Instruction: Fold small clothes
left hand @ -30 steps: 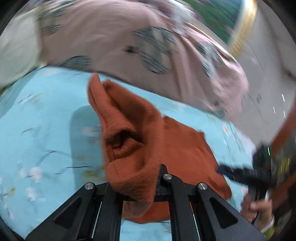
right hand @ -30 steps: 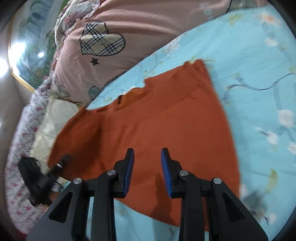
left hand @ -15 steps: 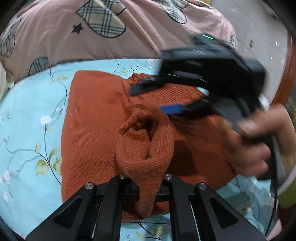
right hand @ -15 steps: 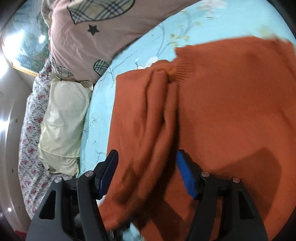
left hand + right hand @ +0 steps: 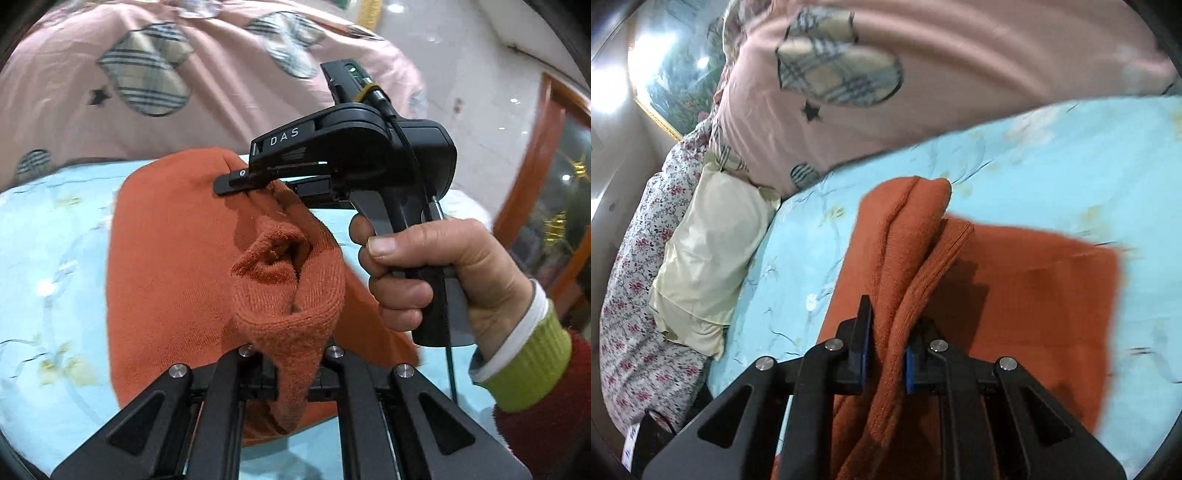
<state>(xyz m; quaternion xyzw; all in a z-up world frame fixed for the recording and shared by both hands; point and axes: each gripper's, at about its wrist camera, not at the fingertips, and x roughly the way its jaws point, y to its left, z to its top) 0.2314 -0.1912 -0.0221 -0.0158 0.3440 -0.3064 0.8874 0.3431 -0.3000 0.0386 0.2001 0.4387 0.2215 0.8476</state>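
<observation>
My left gripper point(image 5: 291, 363) is clamped on a bunched fold of the orange sweater point(image 5: 166, 280), the knit bulging up out of its closed fingers into a rolled lump. My right gripper point(image 5: 884, 354) is also pinched shut on the sweater point(image 5: 1034, 295), a thick ridge of cloth squeezed between its blue pads point(image 5: 865, 354). In the left wrist view the right gripper point(image 5: 236, 182) reaches in over the sweater's far edge, my right hand point(image 5: 443, 273) wrapped around its black handle beside the cloth. The sweater lies on the pale blue floral bedsheet point(image 5: 1052, 155), partly flat and partly lifted where I hold it; the flat part spreads to the right of the ridge in the right wrist view. Beyond the sweater sits a pink quilt point(image 5: 960, 66) with plaid heart patches, touching the sheet. Left of the sweater, at the sheet's edge, rests a cream pillow point(image 5: 709, 243) against a flowered cover point(image 5: 631, 288).
</observation>
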